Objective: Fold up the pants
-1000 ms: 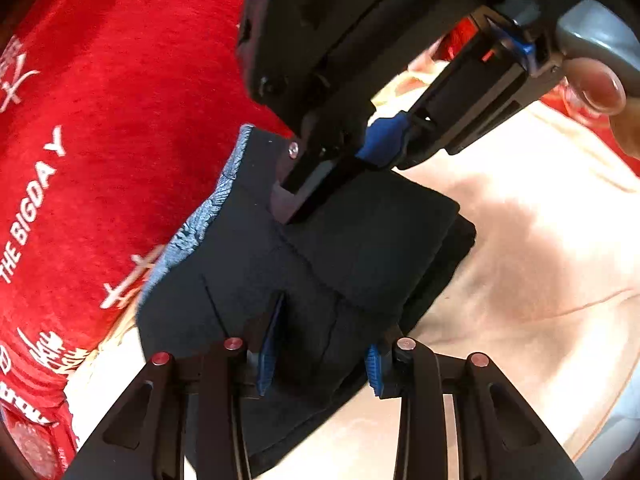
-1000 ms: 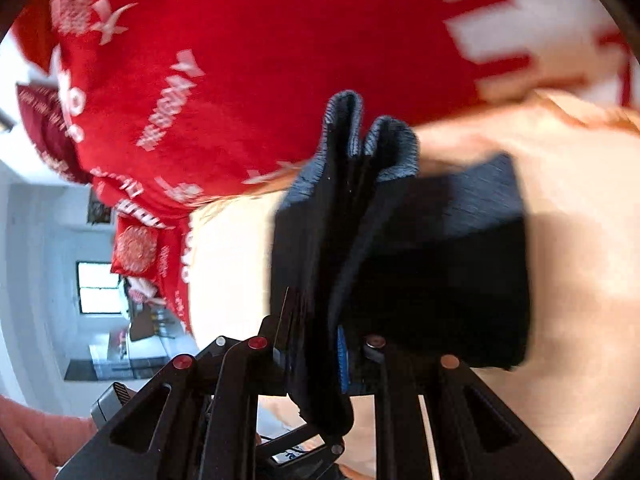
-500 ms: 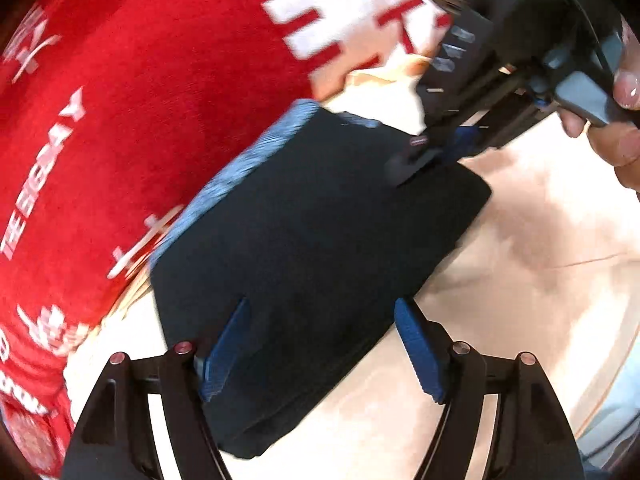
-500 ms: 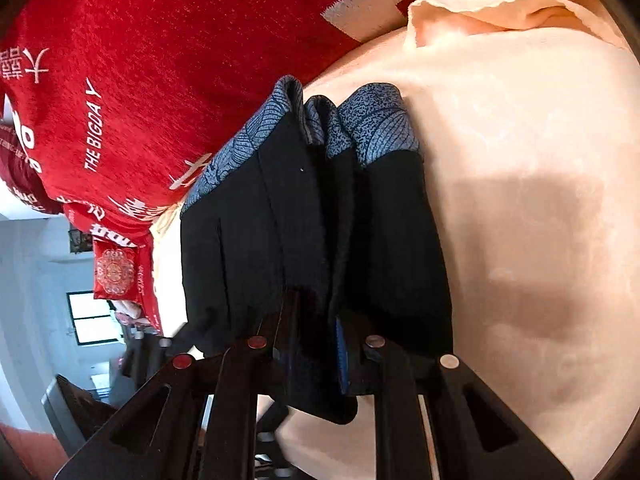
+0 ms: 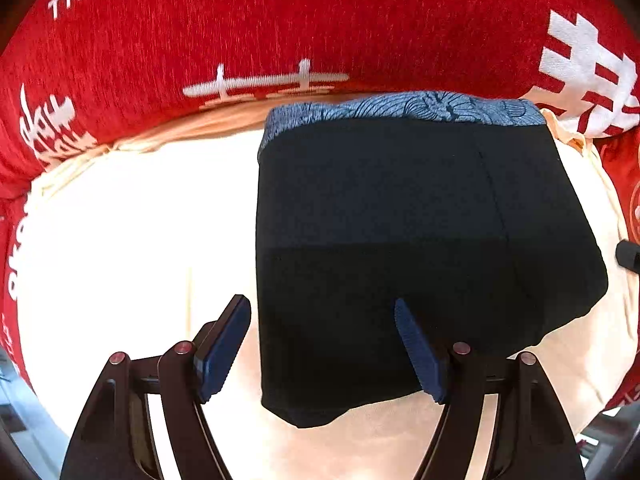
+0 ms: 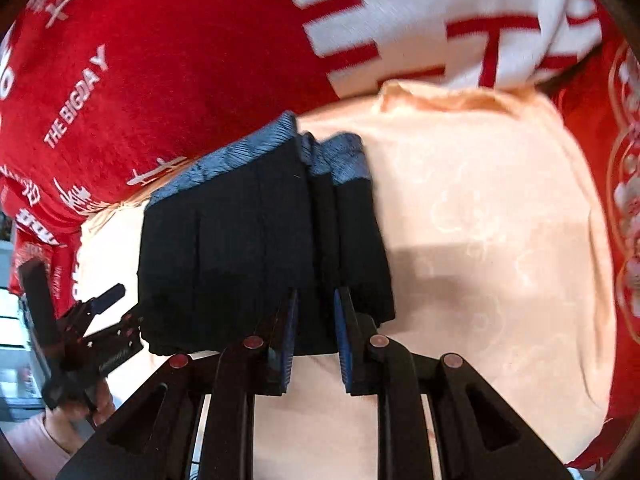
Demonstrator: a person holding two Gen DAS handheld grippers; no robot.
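The folded pants (image 5: 400,220) lie flat on the peach cloth (image 5: 120,240), a dark, compact rectangle with the blue patterned waistband (image 5: 400,110) along the edge nearest the red blanket (image 5: 240,20). The blanket, printed with white lettering, borders the far side of the cloth; the waistband lies just beside that border.

Your left gripper (image 5: 322,344) hangs above the near edge of the pants with its jaws spread wide. One blue pad sits off the pants' side edge over bare cloth, the other shows over the dark fabric. Neither pad presses on the garment; nothing is pinched.

Your right gripper (image 6: 314,332) is at the opposite near corner of the pants, where the stacked layers of the fold (image 6: 324,208) show edge-on below the waistband. Its jaws are narrow and opening at this moment. The dark hem of the pants lies between the pads, and the pads stand clear of it on both sides, so the grip is released, though the picture is slightly blurred here.

In the right wrist view the left gripper (image 6: 90,320) appears beside the pants' far side edge, held by your hand (image 6: 60,428), apart from the fabric.
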